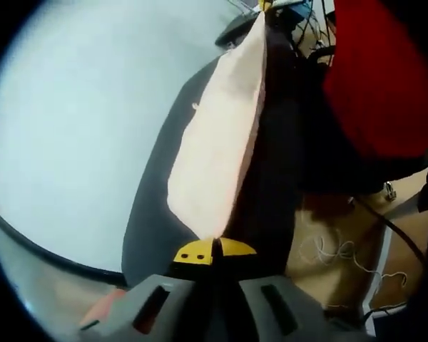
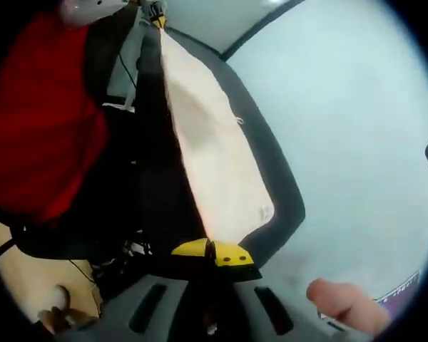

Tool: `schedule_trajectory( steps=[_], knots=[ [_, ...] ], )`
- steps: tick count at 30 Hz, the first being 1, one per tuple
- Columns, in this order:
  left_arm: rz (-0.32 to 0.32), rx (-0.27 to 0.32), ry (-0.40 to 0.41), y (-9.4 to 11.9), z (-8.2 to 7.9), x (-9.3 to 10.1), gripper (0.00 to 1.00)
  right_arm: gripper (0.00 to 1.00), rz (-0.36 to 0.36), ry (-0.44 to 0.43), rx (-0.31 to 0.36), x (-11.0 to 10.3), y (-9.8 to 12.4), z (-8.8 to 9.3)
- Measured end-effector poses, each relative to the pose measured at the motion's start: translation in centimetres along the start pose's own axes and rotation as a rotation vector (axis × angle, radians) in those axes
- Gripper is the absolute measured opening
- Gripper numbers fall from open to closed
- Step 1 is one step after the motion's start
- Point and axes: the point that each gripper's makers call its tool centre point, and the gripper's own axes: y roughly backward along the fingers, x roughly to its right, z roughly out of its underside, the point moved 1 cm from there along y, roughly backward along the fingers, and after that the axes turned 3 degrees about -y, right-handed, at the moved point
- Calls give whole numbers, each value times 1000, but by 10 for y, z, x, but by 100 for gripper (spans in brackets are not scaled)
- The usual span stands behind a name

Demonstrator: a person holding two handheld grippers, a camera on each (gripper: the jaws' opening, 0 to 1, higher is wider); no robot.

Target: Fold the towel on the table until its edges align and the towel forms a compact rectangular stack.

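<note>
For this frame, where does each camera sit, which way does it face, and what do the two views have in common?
Left gripper view: rides the left gripper, looking along its closed yellow-tipped jaws up the stretched peach towel, pale table to its left; the person's red clothing shows.
Right gripper view: rides the right gripper, jaws also closed on the towel, table to its right; red clothing and a finger show.
Shared: the same towel held taut between both grippers, the table, the red clothing.
</note>
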Motion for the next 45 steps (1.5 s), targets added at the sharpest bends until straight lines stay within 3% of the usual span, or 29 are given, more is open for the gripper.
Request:
schedule_trajectory(
  steps=[4, 6, 10, 11, 12, 13, 15, 19, 26, 28, 33, 36, 38, 39, 41, 42, 43, 45],
  knots=[
    [-12, -19, -28, 8, -10, -12, 0, 0, 20, -20, -9, 14, -1, -7],
    [-39, -12, -61, 6, -15, -28, 0, 0, 56, -96, -13, 30, -5, -10],
    [-57, -13, -77, -13, -20, -55, 0, 0, 109, -140, -35, 60, -23, -15],
    [-24, 1, -93, -22, -22, -56, 0, 0, 134, -157, -61, 68, -27, -11],
    [-7, -6, -106, -31, -21, -60, 0, 0, 145, -155, -107, 77, -35, -7],
    [-3, -42, -123, -39, -15, -68, 0, 0, 141, -150, -109, 80, -41, -8],
    [29, -104, -147, -57, -3, -76, 0, 0, 165, -141, -175, 94, -58, -1],
    [70, -112, -194, -89, 1, -93, 0, 0, 154, -95, -224, 109, -94, 3],
    [127, -153, -193, -140, 10, -121, 0, 0, 132, -62, -315, 136, -164, 17],
    [117, -167, -173, -156, 17, -129, 0, 0, 124, -62, -323, 144, -183, 21],
    [129, -183, -149, -186, 24, -130, 0, 0, 77, -21, -350, 152, -221, 30],
    [134, -184, -183, -197, 30, -135, 0, 0, 61, -27, -361, 160, -237, 31],
    [101, -317, -157, -201, 53, -150, 0, 0, 94, -10, -389, 165, -240, 31],
    [119, -332, -169, -203, 55, -148, 0, 0, 85, -11, -377, 170, -247, 32],
    [146, -255, -129, -208, 51, -141, 0, 0, 73, -60, -361, 174, -255, 31],
    [200, -177, -79, -210, 41, -129, 0, 0, 60, -77, -352, 172, -257, 29],
    [209, -139, 2, -212, 35, -124, 0, 0, 34, -47, -323, 166, -259, 23],
    [211, -150, -48, -212, 35, -126, 0, 0, 29, -16, -316, 161, -259, 19]
  ],
)
